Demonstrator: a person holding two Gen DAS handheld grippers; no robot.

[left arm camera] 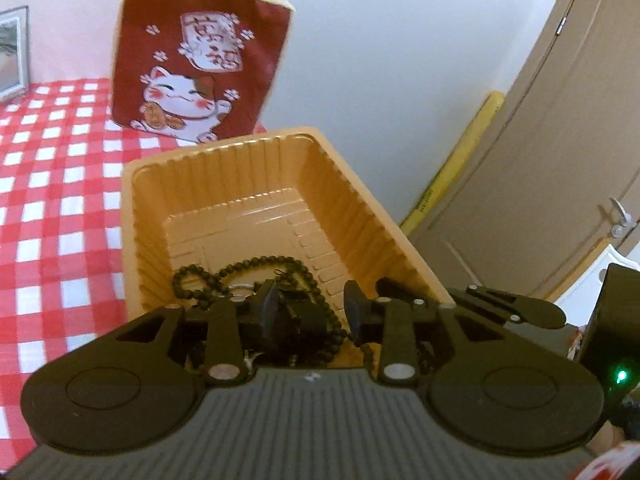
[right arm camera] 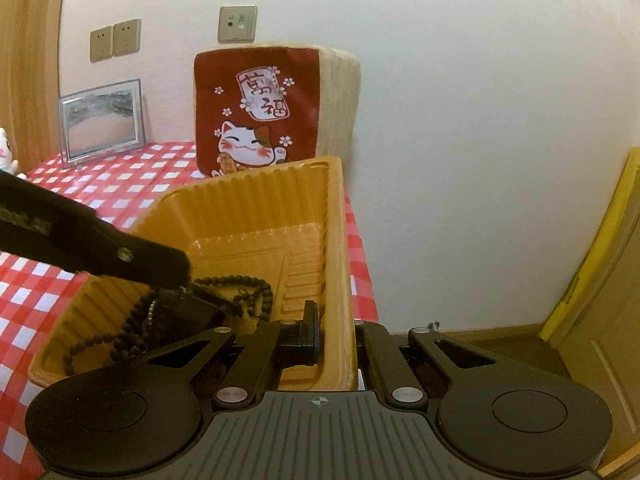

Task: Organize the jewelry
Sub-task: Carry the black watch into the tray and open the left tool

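Nearest our left wrist lens, the left gripper (left arm camera: pixel 312 304) hangs just over the near end of the orange plastic tray (left arm camera: pixel 132 208), its two fingers spread apart with nothing pinched between them, as far as we can see; a dark clump sits in the gap, but we cannot tell whether it is jewelry or part of the tool. Directly below and slightly ahead of those fingertips lies the black beaded necklace (left arm camera: pixel 256 268), coiled on the tray floor at the near end, its loops running mostly across the tray, left to right, with one strand trailing back under our fingers. So the beads lie straight down and a touch forward from the left gripper, which is clearly the nearer of the two. From the right wrist view, the right gripper (right arm camera: pixel 334 334) straddles the tray's right wall (right arm camera: pixel 340 280): one finger inside, the other hidden outside it, apparently clamped on that wall to steady the tray, which looks tilted up along that side. We judge that the left hand needs only a short drop to reach the beads. Beyond the tray stands a red lucky-cat pouch (right arm camera: pixel 256 116) on the red-and-white checked tablecloth (left arm camera: pixel 52 184), with a small framed picture (right arm camera: pixel 102 120) further left against the wall.
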